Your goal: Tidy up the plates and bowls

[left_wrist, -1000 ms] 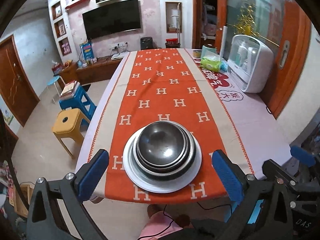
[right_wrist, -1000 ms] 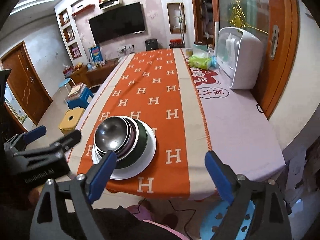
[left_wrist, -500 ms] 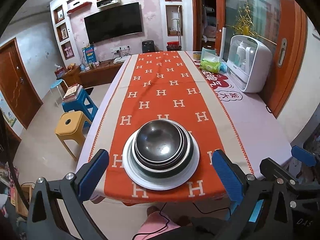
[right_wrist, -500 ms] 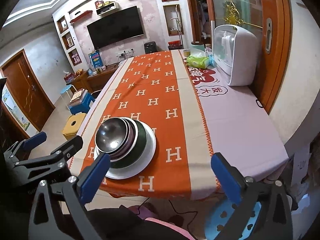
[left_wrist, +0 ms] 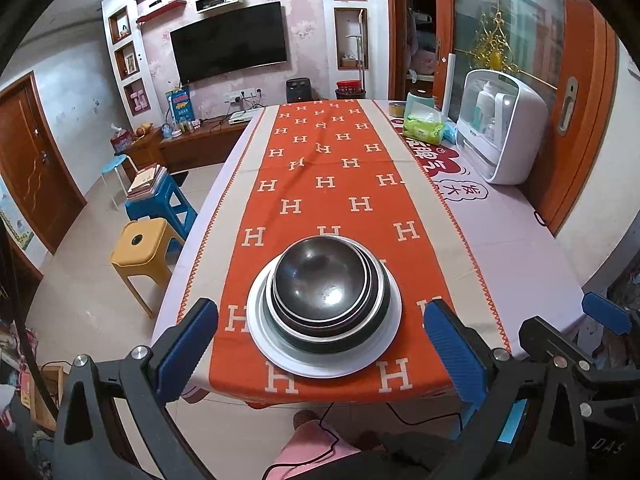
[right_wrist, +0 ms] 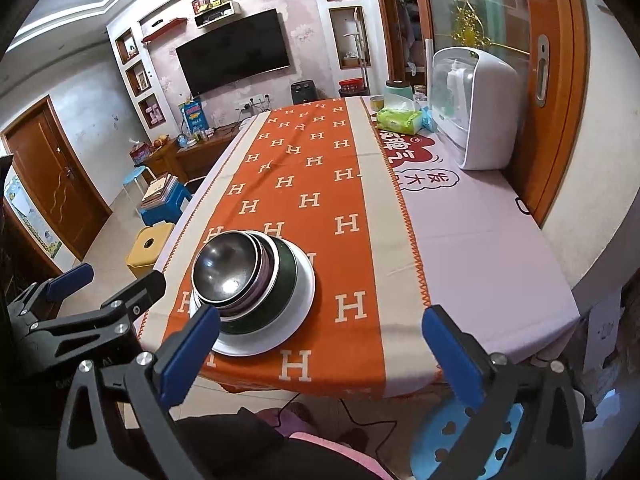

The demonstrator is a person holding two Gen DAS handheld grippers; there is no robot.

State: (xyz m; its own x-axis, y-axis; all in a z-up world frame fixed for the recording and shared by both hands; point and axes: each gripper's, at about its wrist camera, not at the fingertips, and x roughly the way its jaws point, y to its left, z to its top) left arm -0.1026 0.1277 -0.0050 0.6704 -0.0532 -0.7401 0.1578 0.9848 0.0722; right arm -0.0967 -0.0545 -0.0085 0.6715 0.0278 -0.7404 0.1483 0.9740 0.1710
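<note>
In the left wrist view, the left gripper (left_wrist: 320,344) is wide open and holds nothing, and the stack of bowls (left_wrist: 326,286) sits on a white plate (left_wrist: 384,338) near the table's close edge. In the right wrist view, the right gripper (right_wrist: 320,344) is wide open and empty too, with the stack off to its left. The stacking looks done or not yet taken apart; next, I think, a gripper must come down and pinch the top bowl's rim.

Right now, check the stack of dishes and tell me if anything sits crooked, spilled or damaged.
The stack sits slightly off-centre: the bowls nest toward the left side of the white plate, leaving more bare rim on its right. Nothing is spilled or visibly damaged. It stands near the table's front edge.
</note>
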